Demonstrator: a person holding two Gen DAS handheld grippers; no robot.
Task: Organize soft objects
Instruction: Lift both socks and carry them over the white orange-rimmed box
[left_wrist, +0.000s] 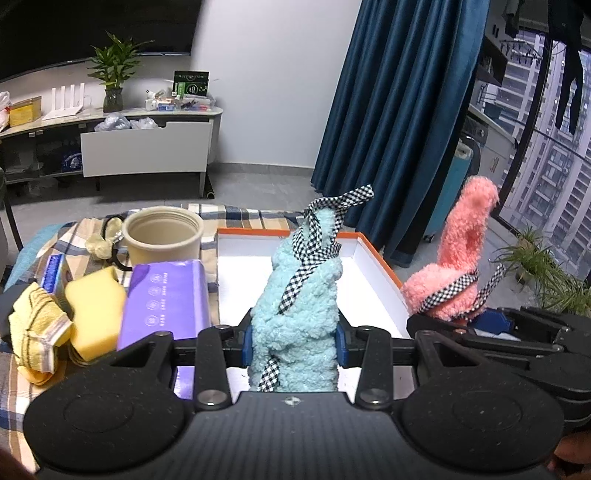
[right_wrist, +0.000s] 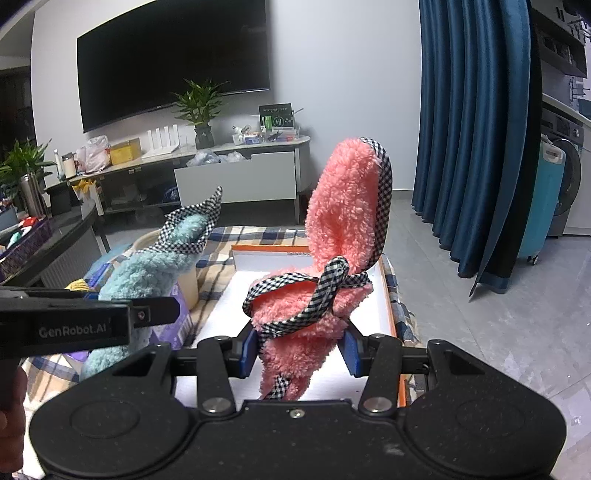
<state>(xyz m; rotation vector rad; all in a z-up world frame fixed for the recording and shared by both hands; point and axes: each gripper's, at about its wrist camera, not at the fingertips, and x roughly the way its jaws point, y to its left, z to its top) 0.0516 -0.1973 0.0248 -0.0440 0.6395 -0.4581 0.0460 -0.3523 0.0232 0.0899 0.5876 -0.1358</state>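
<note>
Blue slipper (left_wrist: 295, 314) is clamped upright by the left gripper (left_wrist: 294, 341) above the white box (left_wrist: 373, 273). Pink slipper (right_wrist: 325, 280) is clamped by the right gripper (right_wrist: 301, 350), just beside it over the box.

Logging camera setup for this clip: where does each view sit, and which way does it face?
Left wrist: rides the left gripper, looking along its fingers, shut on the blue fluffy cloth, over the white box toward the TV cabinet; the right gripper shows at right.
Right wrist: rides the right gripper, shut on the pink fluffy cloth, facing the same box and the TV; the left gripper shows at left.
Shared: both cloths, box, checked tablecloth, cabinet, curtain.
</note>
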